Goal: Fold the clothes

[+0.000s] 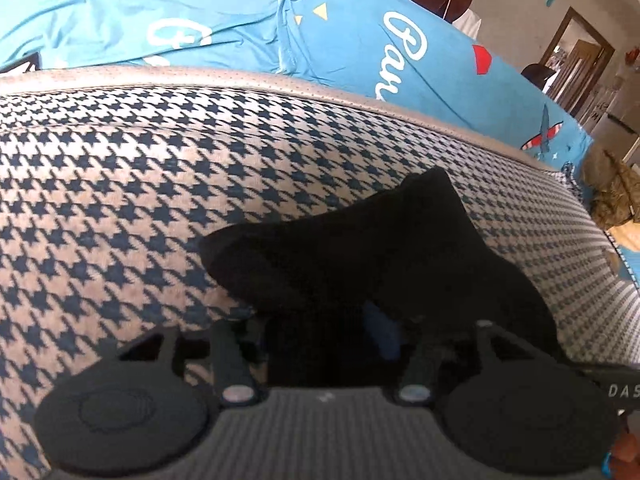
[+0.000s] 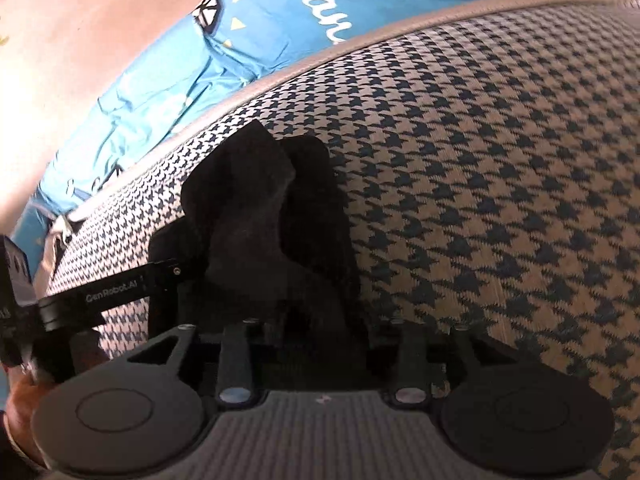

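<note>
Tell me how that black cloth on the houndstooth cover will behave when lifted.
The black cloth is probably floppy: it lies bunched in soft folds and would likely sag from wherever it is held. It looks thin, so likely light. The woven houndstooth cover may drag on it slightly.

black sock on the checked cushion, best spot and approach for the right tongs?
My pick: the raised folded peak of the black sock at its far end. It stands up off the checked cushion, so fingers can close across it without digging into the cushion. Come down from above, from the near side, since the left tongs already reach in at the sock's left edge. Whether either is pinching cloth is unclear.
</note>
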The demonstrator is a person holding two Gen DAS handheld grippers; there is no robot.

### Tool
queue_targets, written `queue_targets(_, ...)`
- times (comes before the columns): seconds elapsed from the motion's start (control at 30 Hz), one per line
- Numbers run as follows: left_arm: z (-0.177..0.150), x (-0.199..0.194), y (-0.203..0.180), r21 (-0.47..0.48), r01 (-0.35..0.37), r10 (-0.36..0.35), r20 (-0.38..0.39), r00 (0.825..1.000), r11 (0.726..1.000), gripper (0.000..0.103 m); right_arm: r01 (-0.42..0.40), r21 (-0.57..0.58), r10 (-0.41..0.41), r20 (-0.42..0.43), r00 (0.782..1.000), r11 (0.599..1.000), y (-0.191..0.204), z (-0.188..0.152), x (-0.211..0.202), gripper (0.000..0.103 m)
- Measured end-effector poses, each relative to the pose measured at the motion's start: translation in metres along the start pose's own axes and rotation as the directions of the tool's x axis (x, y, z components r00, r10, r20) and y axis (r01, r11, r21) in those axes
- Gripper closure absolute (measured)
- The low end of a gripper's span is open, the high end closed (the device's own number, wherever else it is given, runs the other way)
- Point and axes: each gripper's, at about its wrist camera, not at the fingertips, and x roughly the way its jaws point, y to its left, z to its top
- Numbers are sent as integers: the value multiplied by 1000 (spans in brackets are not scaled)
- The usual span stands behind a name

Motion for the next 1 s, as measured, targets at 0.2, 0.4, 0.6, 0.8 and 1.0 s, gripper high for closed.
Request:
queue_targets(0.2, 4, 9, -7, 18, 24, -24, 16, 1000, 1000, 42, -14, 43, 14, 14, 1000, 999, 0, -2, 2, 66)
queue_targets(0.4, 4, 6, -19, 84, 25, -29, 38, 999, 996, 80, -7, 15, 6, 29, 1000, 1000, 8, 0, 4, 80)
queue_targets(0.6, 1, 2, -17, 73, 15, -18, 34, 999, 997, 80, 6, -9, -5, 29, 1000, 1000, 11, 1, 5, 82)
queue_targets(0.8, 1, 7, -4, -15, 41, -41, 25, 999, 999, 69, 10, 15, -10, 14, 1000, 1000, 7, 1, 9, 78)
queue_targets(1.0, 0, -1, -12, 36, 29, -31, 60, 998, 999, 84, 3, 10, -3, 15, 1000, 1000, 7, 2, 6, 81)
